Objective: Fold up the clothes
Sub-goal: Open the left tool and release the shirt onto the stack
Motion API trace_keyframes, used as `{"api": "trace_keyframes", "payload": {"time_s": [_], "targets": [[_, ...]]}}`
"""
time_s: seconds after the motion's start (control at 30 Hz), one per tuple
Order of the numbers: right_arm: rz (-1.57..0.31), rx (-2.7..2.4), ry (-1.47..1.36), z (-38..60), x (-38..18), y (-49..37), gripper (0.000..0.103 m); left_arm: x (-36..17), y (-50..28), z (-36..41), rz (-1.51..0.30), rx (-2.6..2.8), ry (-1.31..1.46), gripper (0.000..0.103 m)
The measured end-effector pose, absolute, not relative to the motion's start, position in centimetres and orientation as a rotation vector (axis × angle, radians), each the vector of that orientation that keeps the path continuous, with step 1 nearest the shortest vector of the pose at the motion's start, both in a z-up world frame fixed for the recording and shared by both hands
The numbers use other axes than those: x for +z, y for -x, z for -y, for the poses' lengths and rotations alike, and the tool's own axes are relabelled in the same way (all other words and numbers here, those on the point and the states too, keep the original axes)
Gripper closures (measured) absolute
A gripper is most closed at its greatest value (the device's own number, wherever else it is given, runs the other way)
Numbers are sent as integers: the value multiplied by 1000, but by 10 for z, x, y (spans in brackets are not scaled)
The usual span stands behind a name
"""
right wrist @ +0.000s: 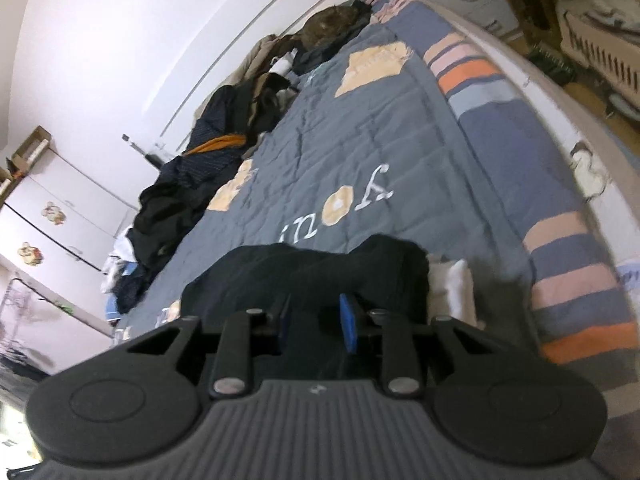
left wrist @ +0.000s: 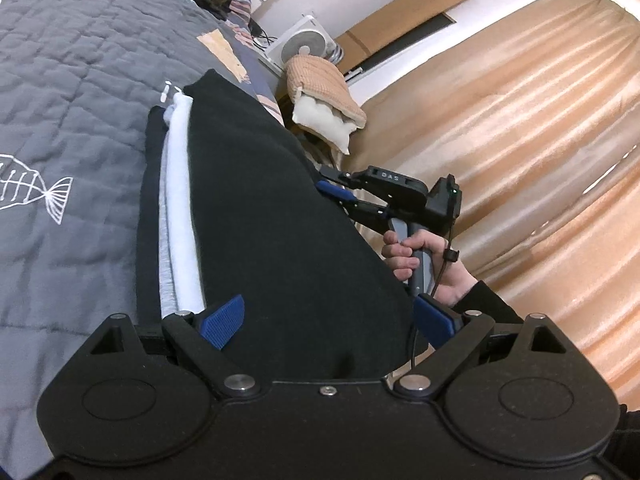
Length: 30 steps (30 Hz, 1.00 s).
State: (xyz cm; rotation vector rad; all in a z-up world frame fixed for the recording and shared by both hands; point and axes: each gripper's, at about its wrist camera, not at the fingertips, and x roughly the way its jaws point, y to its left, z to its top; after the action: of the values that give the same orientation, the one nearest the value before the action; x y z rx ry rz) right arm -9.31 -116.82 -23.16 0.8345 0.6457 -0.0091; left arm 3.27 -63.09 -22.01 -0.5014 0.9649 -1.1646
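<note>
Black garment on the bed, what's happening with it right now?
Left gripper wide open, straddling black garment. Right gripper at its far edge, grip unclear. White folded cloth alongside.

Grey quilted bed point(right wrist: 400, 128), folded black garment point(left wrist: 280, 216), clothes heap point(right wrist: 208, 152)

We see a grey quilted bedspread point(left wrist: 80, 80) with a white stitched fish skeleton point(left wrist: 34, 192) and pale orange patches point(right wrist: 374, 66). Beyond the bed edge stand a white box fan point(left wrist: 302, 44) and a tan knitted cushion cover point(left wrist: 324, 80), beside long peach satin curtains point(left wrist: 520, 140). White wardrobe doors point(right wrist: 48, 216) carry stickers.
</note>
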Motion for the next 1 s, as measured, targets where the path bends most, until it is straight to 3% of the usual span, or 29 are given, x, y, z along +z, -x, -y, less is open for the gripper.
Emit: {"api": "trace_keyframes", "payload": {"time_s": [0.33, 0.53, 0.67, 1.0], "targets": [[-617, 232, -757, 1119, -179, 166, 73, -208, -22, 634, -938, -1171, 497, 12], [-730, 237, -699, 1095, -208, 211, 74, -198, -6, 640, -917, -1188, 475, 12], [-682, 215, -781, 1107, -232, 251, 78, -191, 2, 641, -908, -1181, 438, 12], [-715, 148, -670, 1091, -235, 297, 78, -170, 31, 647, -868, -1108, 254, 11]]}}
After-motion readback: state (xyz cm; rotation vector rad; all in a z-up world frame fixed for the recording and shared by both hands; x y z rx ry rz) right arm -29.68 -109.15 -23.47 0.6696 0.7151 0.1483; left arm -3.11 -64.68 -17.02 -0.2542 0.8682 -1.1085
